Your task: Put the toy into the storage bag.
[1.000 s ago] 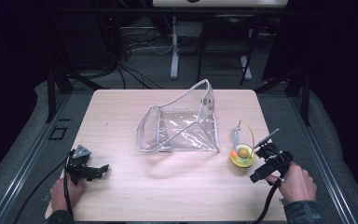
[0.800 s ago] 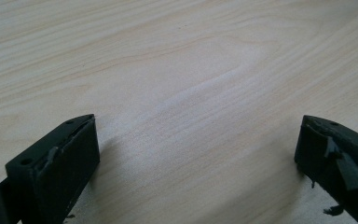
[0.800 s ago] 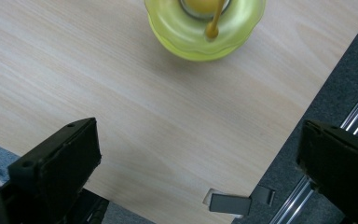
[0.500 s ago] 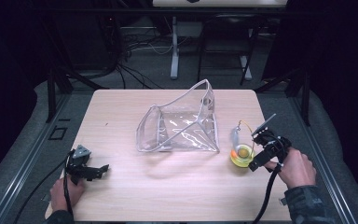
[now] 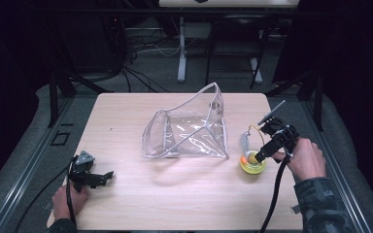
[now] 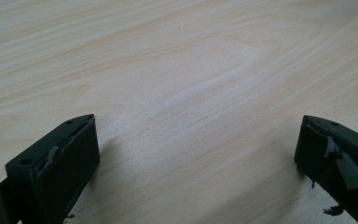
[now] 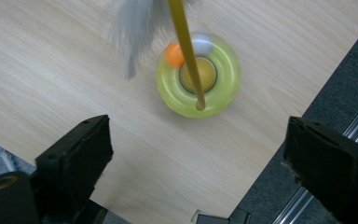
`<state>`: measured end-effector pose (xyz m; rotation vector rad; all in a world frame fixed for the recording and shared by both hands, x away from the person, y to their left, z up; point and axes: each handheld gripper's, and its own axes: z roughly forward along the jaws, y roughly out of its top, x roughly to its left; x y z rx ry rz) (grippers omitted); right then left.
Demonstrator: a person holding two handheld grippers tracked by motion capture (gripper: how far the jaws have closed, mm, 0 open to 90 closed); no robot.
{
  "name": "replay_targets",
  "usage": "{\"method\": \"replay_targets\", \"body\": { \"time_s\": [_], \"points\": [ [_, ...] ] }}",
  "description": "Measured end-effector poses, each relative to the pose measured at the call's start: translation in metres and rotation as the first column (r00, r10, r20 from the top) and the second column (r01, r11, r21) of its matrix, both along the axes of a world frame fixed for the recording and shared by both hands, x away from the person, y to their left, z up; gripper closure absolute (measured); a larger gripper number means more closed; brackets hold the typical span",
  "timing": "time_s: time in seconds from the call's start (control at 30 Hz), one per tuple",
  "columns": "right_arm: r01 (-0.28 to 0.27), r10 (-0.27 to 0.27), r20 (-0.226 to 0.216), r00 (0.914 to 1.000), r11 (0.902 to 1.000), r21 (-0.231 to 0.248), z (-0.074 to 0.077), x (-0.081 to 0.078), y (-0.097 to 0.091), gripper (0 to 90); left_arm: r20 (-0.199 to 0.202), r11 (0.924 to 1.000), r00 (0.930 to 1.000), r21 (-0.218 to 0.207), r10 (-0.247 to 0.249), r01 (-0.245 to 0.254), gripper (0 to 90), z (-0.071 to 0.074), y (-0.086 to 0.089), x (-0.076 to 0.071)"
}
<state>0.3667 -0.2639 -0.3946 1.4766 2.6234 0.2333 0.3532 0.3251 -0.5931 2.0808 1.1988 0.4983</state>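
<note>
Altogether: one clear bag (image 5: 187,128), one yellow ring toy (image 5: 252,162), two grippers.

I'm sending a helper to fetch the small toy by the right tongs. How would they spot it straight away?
On the wooden table, look right of the clear plastic bag, near the right edge. There sits a small yellow-green ring toy, just below the right tongs. Unlike the see-through bag, it is brightly coloured, with an orange ball inside, a yellow stalk rising from its middle and a grey feather.
</note>
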Motion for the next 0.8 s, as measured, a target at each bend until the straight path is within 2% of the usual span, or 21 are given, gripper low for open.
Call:
{"method": "replay_targets", "body": {
  "time_s": [0.1,0.27,0.37,0.5,0.53,0.8],
  "points": [
    [-0.011,0.011,0.007,0.9999,0.9999,-0.011,0.005,0.004,0.005,15.2,0.000,1.0000,1.0000,0.000,0.000,0.000,0.0,0.000,0.000,0.000],
    [-0.054,0.054,0.007,0.9985,0.9982,-0.027,0.013,0.008,0.015,44.8,0.000,1.0000,1.0000,0.000,0.000,0.000,0.0,0.000,0.000,0.000],
    [-0.069,0.070,0.000,0.9976,0.9960,-0.057,0.015,0.010,0.019,53.6,0.000,1.0000,1.0000,0.000,0.000,0.000,0.0,0.000,0.000,0.000],
    [-0.087,0.085,-0.020,0.9961,0.9934,-0.076,0.016,0.013,0.024,60.0,0.000,1.0000,1.0000,-0.001,0.000,0.000,0.0,0.000,0.000,0.000],
    [-0.099,0.095,-0.044,0.9945,0.9918,-0.082,0.016,0.014,0.025,62.9,0.000,1.0000,1.0000,-0.001,0.000,0.000,0.0,0.000,0.000,0.000],
    [-0.116,0.110,-0.061,0.9920,0.9882,-0.100,0.014,0.019,0.028,75.0,0.000,1.0000,1.0000,-0.001,0.000,0.000,0.0,0.000,0.000,0.000]
  ]
}}
